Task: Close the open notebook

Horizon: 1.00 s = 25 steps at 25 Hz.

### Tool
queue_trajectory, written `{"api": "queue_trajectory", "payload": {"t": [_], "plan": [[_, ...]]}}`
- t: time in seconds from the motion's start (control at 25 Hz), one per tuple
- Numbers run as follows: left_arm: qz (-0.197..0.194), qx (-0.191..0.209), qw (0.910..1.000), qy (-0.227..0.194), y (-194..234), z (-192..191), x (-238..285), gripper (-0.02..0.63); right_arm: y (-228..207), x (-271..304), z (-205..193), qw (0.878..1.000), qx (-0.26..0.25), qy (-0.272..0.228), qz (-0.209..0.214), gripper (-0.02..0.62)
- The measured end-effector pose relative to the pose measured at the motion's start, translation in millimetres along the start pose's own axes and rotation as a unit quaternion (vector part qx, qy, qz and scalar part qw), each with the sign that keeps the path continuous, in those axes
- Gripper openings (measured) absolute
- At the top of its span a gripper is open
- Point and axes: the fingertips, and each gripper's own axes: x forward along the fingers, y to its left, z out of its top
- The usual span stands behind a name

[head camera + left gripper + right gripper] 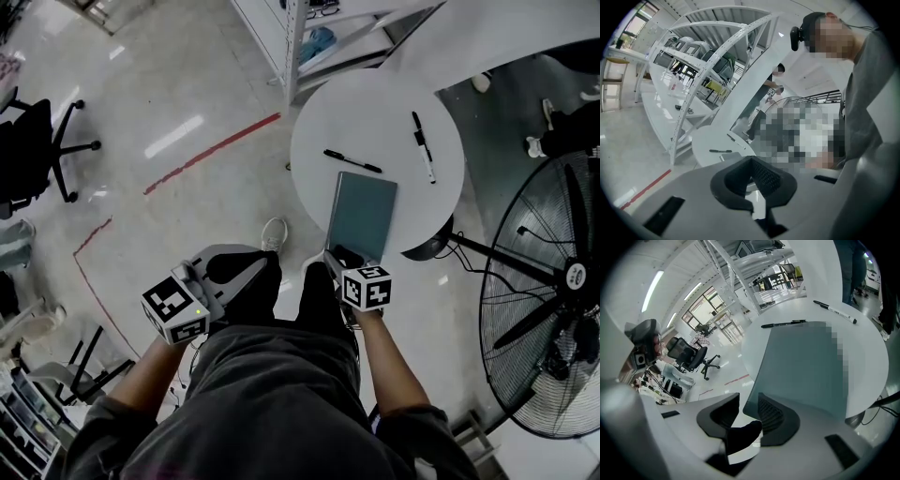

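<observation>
We see the notebook (363, 214) lying flat and shut on the round white surface (375, 112), teal cover up, its near end at the rim closest to us. Our right gripper (337, 255) sits at the notebook's near corner, angled down. In the right gripper view its fingers (771, 411) stand spread. The notebook's corner (806, 366) reaches in between them, lying against the one finger and clear of the other, so nothing is pinched.

Our left gripper (262, 268) hangs off the surface, well apart from the notebook on the side away from the fan (553, 300). Its own view shows the tips of its fingers (764, 176) pressed together with nothing between them.

Just beyond the notebook's far edge lies a black pen (352, 161), roughly along that edge. A second pen (423, 147), black with a white part, lies farther out past the notebook's far corner, nearly in line with its long sides. Both show in the right gripper view too, the black pen (783, 324) close above the cover and the second pen (834, 311) behind it. The fan stands on the floor near the notebook's long side, and a white shelf rack (298, 47) rises well beyond the notebook's far end.
</observation>
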Motion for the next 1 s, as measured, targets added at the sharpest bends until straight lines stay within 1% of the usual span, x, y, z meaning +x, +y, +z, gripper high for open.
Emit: {"api": "queue_trajectory", "payload": {"t": [0.08, 0.2, 0.48, 0.8, 1.0], "plan": [[-0.003, 0.001, 1.0000, 0.000, -1, 2, 2, 0.014, 3, -2, 1, 1.000, 0.001, -0.002, 0.005, 0.143], [-0.008, 0.007, 0.9999, 0.002, -4, 6, 6, 0.014, 8, -8, 8, 1.000, 0.003, -0.016, 0.015, 0.144], [-0.027, 0.031, 0.9991, -0.005, -18, 30, 23, 0.014, 16, -46, 45, 0.996, 0.006, -0.076, 0.036, 0.143], [-0.049, 0.065, 0.9967, -0.005, -45, 61, 51, 0.014, 4, -114, 92, 0.986, 0.008, -0.163, 0.038, 0.064], [-0.064, 0.093, 0.9936, -0.008, -63, 79, 66, 0.014, 0, -155, 116, 0.977, 0.006, -0.210, 0.038, 0.041]]}}
